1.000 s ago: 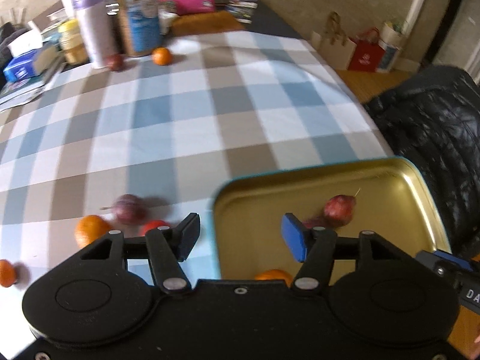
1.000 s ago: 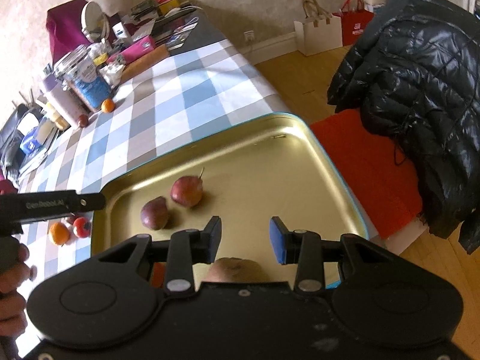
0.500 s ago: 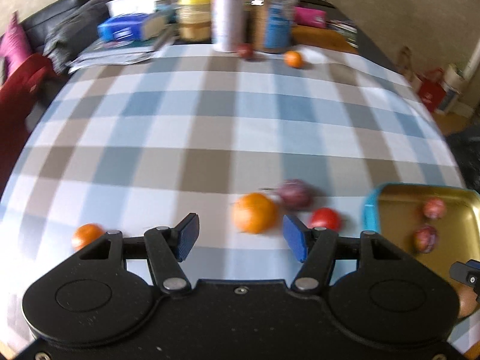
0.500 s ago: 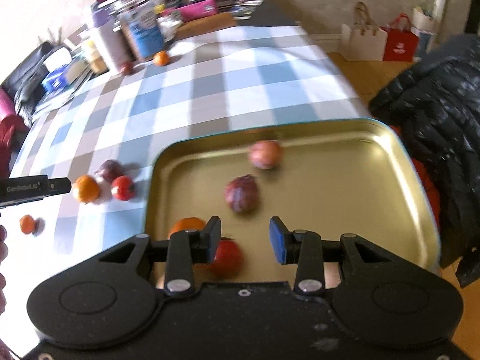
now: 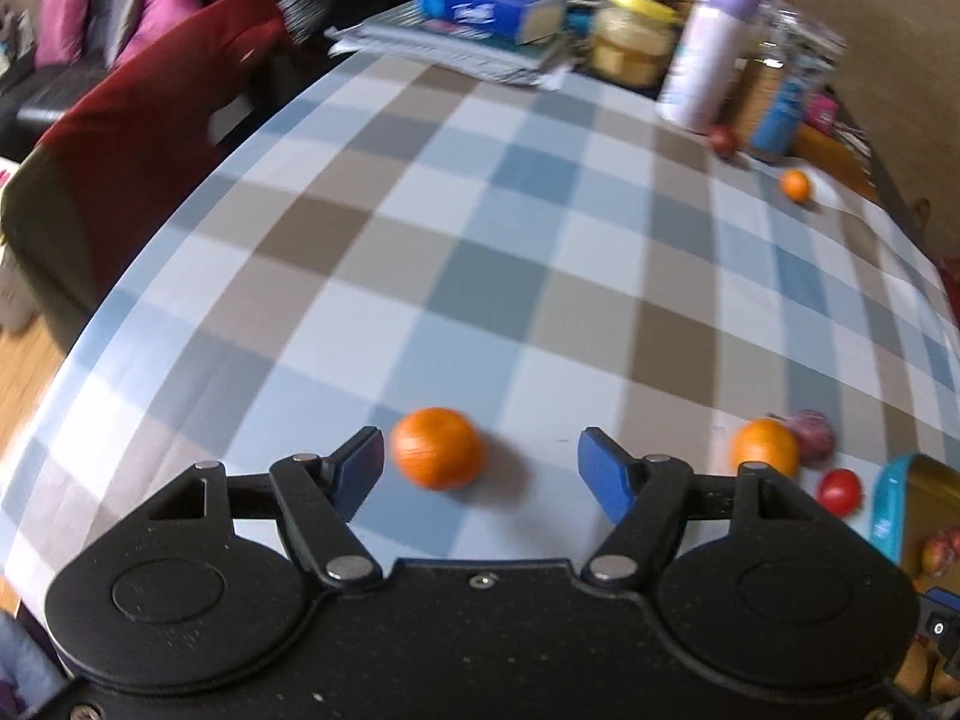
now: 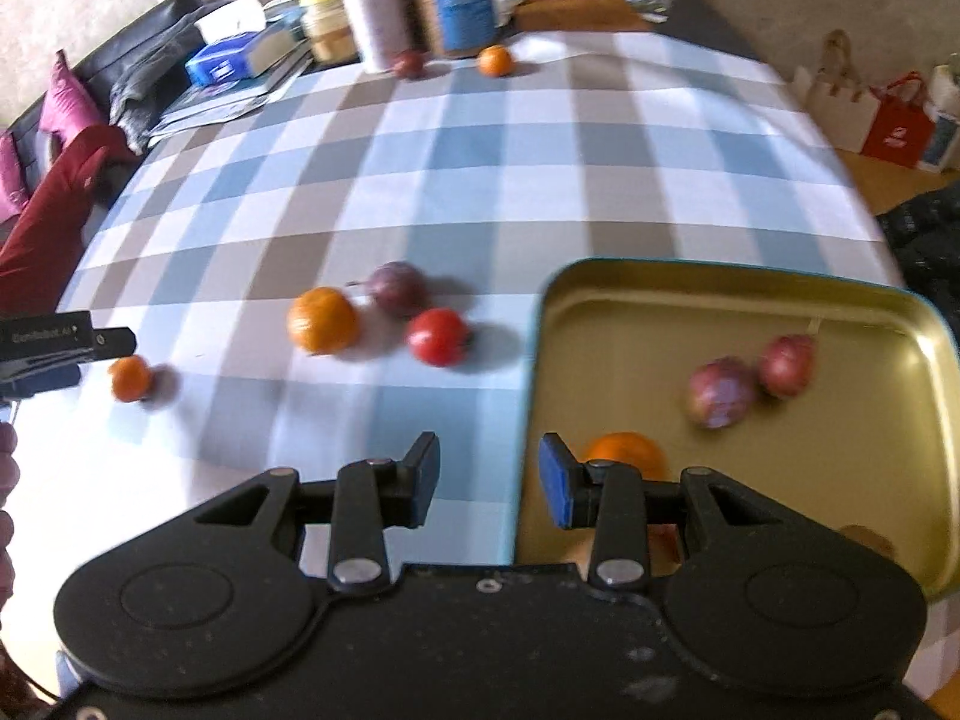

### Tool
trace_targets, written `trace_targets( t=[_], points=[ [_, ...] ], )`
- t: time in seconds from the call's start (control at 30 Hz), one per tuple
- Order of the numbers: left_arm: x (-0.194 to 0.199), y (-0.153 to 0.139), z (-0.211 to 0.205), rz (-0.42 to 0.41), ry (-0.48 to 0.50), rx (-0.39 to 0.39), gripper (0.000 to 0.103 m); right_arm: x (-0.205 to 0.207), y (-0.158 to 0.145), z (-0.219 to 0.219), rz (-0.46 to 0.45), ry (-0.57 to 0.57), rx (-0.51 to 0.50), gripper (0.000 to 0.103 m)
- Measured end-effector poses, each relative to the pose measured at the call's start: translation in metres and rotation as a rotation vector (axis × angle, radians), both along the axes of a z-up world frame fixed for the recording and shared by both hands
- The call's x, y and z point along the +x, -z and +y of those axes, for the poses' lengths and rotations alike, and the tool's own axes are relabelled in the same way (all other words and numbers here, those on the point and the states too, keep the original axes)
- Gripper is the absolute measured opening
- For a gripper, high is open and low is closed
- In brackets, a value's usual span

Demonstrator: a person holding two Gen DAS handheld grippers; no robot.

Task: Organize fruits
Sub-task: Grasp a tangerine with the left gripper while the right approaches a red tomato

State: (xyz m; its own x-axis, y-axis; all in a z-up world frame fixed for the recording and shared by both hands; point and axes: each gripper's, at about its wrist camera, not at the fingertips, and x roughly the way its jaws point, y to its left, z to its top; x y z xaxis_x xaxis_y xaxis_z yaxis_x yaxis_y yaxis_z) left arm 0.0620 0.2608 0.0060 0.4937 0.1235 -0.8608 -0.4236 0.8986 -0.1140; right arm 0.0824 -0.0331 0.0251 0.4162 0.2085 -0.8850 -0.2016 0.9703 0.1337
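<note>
In the left wrist view my left gripper (image 5: pixel 480 474) hangs over the checked cloth, its jaws opening. A small orange (image 5: pixel 437 449) lies between the pads, close to the left one and untouched. To the right lie a larger orange (image 5: pixel 765 447), a purple plum (image 5: pixel 811 438) and a red tomato (image 5: pixel 840 492). My right gripper (image 6: pixel 487 483) is open and empty above the left rim of the gold tray (image 6: pixel 720 276). The tray holds an orange (image 6: pixel 627 453) and two reddish fruits (image 6: pixel 720 391).
At the table's far end stand a lilac bottle (image 6: pixel 369 6), jars, a blue tissue pack (image 6: pixel 240 57) and papers, with an orange (image 6: pixel 495 60) and a dark red fruit (image 6: pixel 409 63) before them. A red chair (image 5: pixel 138 138) stands at the left edge.
My left gripper has swung left from the tray to the small orange, and its jaws stand wider. My right gripper has moved left from over the tray's middle to its left rim.
</note>
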Motion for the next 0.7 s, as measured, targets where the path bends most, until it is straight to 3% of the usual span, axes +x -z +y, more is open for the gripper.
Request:
trace_targets(
  t=[0.2, 0.5, 0.7],
  points=[
    [-0.007, 0.008, 0.019, 0.02, -0.025, 0.013, 0.072, 0.006, 0.005, 0.026, 0.028, -0.025, 0.014, 0.039],
    [0.003, 0.018, 0.018, 0.03, 0.022, 0.035, 0.072, 0.015, 0.012, 0.05, 0.05, -0.045, -0.044, 0.039],
    [0.012, 0.028, 0.017, 0.045, 0.03, 0.007, 0.065, 0.021, 0.013, 0.055, 0.041, -0.043, -0.046, 0.039]
  ],
)
